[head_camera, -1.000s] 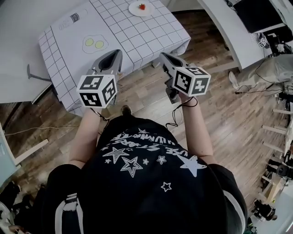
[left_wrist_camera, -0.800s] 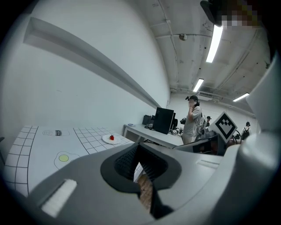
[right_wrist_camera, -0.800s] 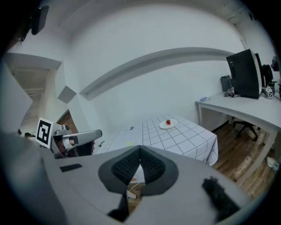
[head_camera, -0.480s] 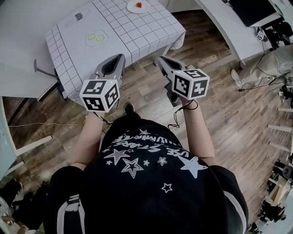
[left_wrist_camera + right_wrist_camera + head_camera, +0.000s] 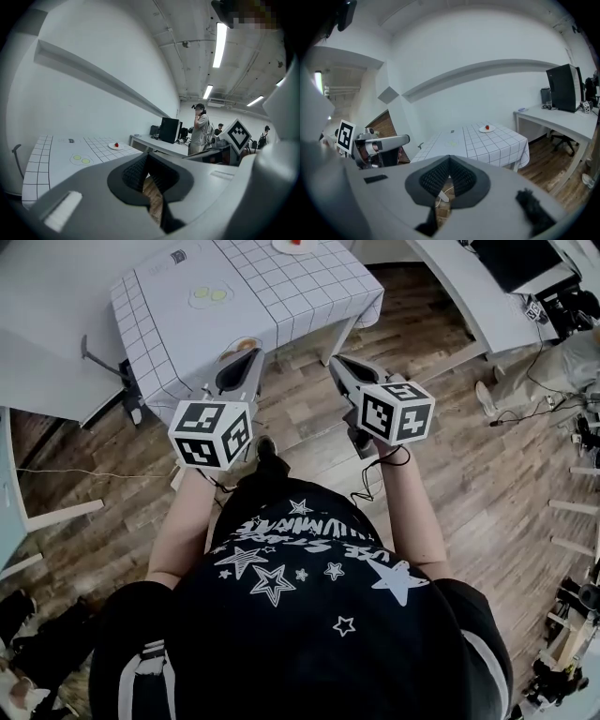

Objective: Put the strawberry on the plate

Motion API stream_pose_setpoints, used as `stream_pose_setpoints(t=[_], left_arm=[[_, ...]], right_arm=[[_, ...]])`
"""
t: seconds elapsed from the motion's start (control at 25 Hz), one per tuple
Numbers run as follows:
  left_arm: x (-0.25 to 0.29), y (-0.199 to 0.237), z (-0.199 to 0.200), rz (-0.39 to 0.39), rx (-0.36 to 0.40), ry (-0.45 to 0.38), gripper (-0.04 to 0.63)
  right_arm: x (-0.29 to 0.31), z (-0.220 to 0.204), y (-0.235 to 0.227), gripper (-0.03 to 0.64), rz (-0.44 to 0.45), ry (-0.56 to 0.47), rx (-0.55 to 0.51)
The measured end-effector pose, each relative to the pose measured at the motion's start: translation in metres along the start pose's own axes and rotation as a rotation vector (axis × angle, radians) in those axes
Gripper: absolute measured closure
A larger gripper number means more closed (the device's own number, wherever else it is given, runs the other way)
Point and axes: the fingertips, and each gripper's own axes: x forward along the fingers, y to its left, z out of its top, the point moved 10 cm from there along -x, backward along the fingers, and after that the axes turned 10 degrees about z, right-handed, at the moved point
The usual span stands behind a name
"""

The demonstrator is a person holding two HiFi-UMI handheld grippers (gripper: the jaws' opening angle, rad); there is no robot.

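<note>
Bare wood floor (image 5: 309, 442) lies open at mid-frame of the head view, up to the checked tabletop (image 5: 281, 296) at upper centre. A green-spotted piece (image 5: 209, 294) sits left of the path to the plate (image 5: 292, 245) at the top edge. A long desk (image 5: 469, 296) walls the upper right.

A strawberry (image 5: 487, 126) sits on a plate (image 5: 482, 130) at the far end of the table (image 5: 487, 143). A desk (image 5: 562, 122) stands to its right.

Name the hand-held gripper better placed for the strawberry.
Right, narrowly: the strawberry sits on the plate toward the far right of the table, nearer the right hand-held gripper than the left hand-held gripper.
</note>
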Motion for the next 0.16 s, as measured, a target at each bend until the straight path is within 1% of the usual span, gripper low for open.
stream_pose_setpoints(t=[0.16], left_arm=[[-0.024, -0.010, -0.009, 0.002, 0.016, -0.002, 0.588]], right_arm=[[-0.011, -0.012, 0.019, 0.603, 0.009, 0.008, -0.018]])
